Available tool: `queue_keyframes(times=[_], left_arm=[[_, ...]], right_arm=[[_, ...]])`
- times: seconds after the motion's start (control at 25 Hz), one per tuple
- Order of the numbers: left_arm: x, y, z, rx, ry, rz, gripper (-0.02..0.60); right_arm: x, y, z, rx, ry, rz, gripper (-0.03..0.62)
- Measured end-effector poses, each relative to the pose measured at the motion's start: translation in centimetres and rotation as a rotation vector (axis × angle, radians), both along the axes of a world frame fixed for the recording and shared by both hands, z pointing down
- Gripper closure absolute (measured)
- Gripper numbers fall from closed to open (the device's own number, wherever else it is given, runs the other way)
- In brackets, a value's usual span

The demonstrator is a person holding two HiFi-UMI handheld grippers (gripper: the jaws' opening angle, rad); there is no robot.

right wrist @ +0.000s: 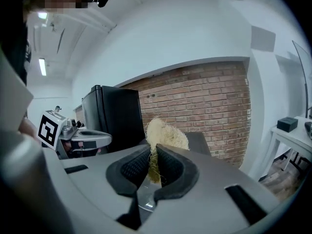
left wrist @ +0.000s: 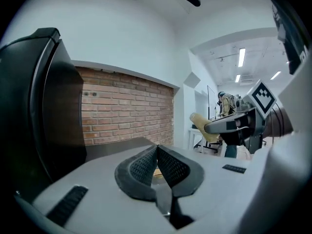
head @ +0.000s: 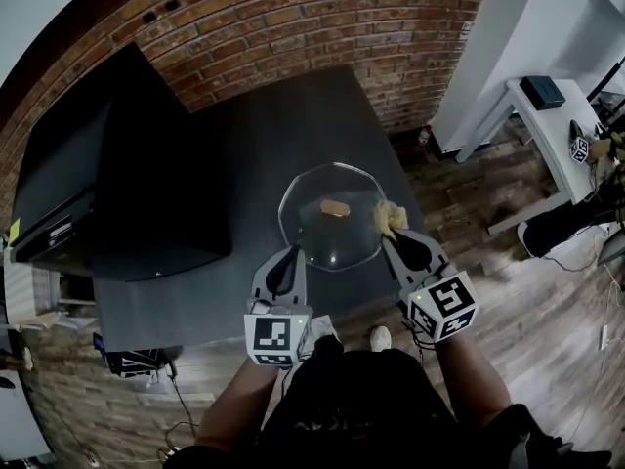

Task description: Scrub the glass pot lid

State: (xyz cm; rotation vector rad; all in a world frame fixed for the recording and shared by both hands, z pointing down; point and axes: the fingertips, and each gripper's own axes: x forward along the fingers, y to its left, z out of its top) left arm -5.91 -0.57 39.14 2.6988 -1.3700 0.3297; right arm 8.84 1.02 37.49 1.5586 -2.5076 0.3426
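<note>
Your left gripper (head: 290, 253) has its fingers pressed together at the rim of the glass lid (head: 337, 242) on the worktop (head: 244, 145); your right gripper (right wrist: 155, 152) fingers pinch a fibre scrubber (right wrist: 166, 133).

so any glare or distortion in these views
Head view: strong fisheye curves the brick wall, corners vignette dark, faint sheen on the glass lid. Left gripper view: ceiling lights blown out white. Right gripper view: even light, fibrous scrubber sharp.

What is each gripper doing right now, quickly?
Left gripper: closed, holding nothing.
Right gripper: closed on the fibrous scrubber.
</note>
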Motion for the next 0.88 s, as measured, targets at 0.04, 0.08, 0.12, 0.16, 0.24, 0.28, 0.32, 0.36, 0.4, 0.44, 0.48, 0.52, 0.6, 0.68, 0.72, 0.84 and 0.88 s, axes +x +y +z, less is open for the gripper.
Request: queue_keyframes(times=[0.04,0.08,0.12,0.16,0.24,0.28,0.32,0.36,0.4,0.44,0.48,0.52,0.6,0.68,0.72,0.84,0.88], left_arm=[[0.4,0.7,0.0,-0.007,-0.003,-0.013,0.549],[0.7,1.5,0.2,-0.016,-0.005,-0.027,0.549],[1.1,2.3,0.4,-0.025,-0.006,-0.043,0.549],[1.4,3.2,0.5,-0.03,-0.008,-0.057,0.549],[2.2,4.9,0.7,-0.035,-0.01,-0.081,0.549],[2.6,5.7,0.6,-0.033,-0.013,-0.09,0.549],[3.1,6.4,0.5,-0.029,-0.017,-0.096,0.549],[3.4,7.2,0.4,-0.025,-0.02,-0.103,0.549],[3.7,7.8,0.4,-0.022,-0.022,-0.111,0.549],[3.9,8.4,0.3,-0.021,-0.022,-0.123,0.549],[4.1,8.9,0.3,-0.022,-0.021,-0.136,0.549],[4.3,9.4,0.3,-0.023,-0.02,-0.151,0.549],[5.0,10.5,0.3,-0.025,-0.018,-0.176,0.549],[5.7,11.6,0.4,-0.025,-0.019,-0.193,0.549],[5.9,12.1,0.5,-0.028,-0.02,-0.2,0.549],[6.3,13.3,0.8,-0.041,-0.024,-0.216,0.549],[6.4,13.5,0.9,-0.046,-0.024,-0.22,0.549]], right_arm=[[0.2,0.6,0.1,-0.004,-0.008,-0.012,0.553],[0.5,1.2,0.2,-0.008,-0.013,-0.025,0.553],[0.8,1.8,0.3,-0.012,-0.017,-0.039,0.553],[1.0,2.5,0.4,-0.014,-0.02,-0.055,0.553],[1.6,3.8,0.7,-0.017,-0.025,-0.084,0.553],[1.9,4.4,0.7,-0.017,-0.028,-0.097,0.553],[2.2,5.1,0.8,-0.017,-0.03,-0.109,0.553],[2.4,5.7,0.9,-0.016,-0.032,-0.121,0.553],[2.6,6.2,0.9,-0.014,-0.032,-0.134,0.553],[2.7,6.6,0.8,-0.012,-0.032,-0.146,0.553],[2.9,6.9,0.8,-0.009,-0.033,-0.159,0.553],[3.2,7.2,0.8,-0.006,-0.035,-0.17,0.553],[3.7,8.0,0.9,-0.002,-0.041,-0.191,0.553],[4.2,8.8,1.2,-0.005,-0.046,-0.213,0.553],[4.3,9.2,1.3,-0.007,-0.048,-0.224,0.553],[4.5,10.2,1.4,-0.01,-0.054,-0.253,0.553],[4.5,10.4,1.5,-0.011,-0.055,-0.258,0.553]])
